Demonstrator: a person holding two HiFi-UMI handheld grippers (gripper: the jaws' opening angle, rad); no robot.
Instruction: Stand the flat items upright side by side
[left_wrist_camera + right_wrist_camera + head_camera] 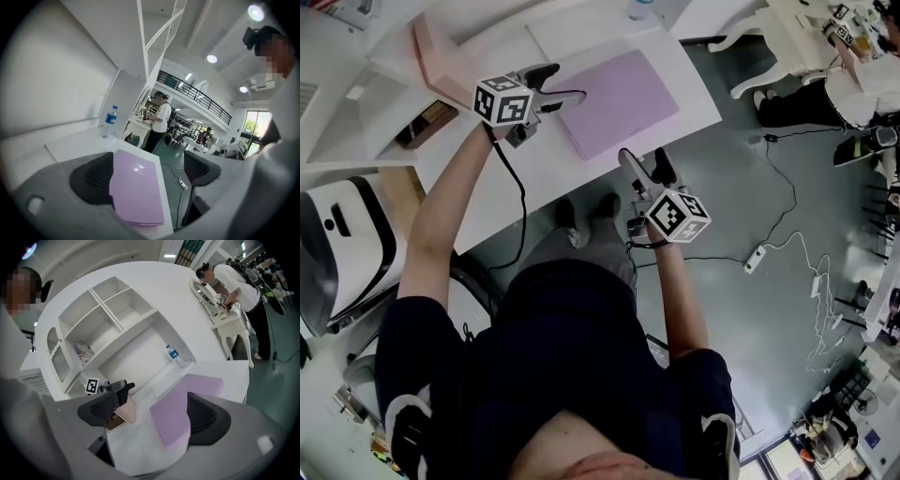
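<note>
A flat lilac book point(619, 98) lies on the white desk point(525, 178), close to its right edge. A flat pink item point(439, 58) leans tilted at the desk's left, by the shelf unit. My left gripper point(558, 86) hovers open over the desk, just left of the lilac book, with nothing between its pads. In the left gripper view the lilac book point(136, 187) lies ahead, below the open left gripper point(147, 168). My right gripper point(645, 161) stands open and empty off the desk's front edge. Its own view shows the lilac book point(180, 411), the pink item point(125, 409) and the left gripper point(112, 389).
A white shelf unit point(103, 319) rises behind the desk. A water bottle point(173, 355) stands at the back, beside a thin white board point(581, 33). A brown box point(424, 124) sits at the left. A person point(159, 122) works at another table. Cables and a power strip point(755, 258) lie on the floor.
</note>
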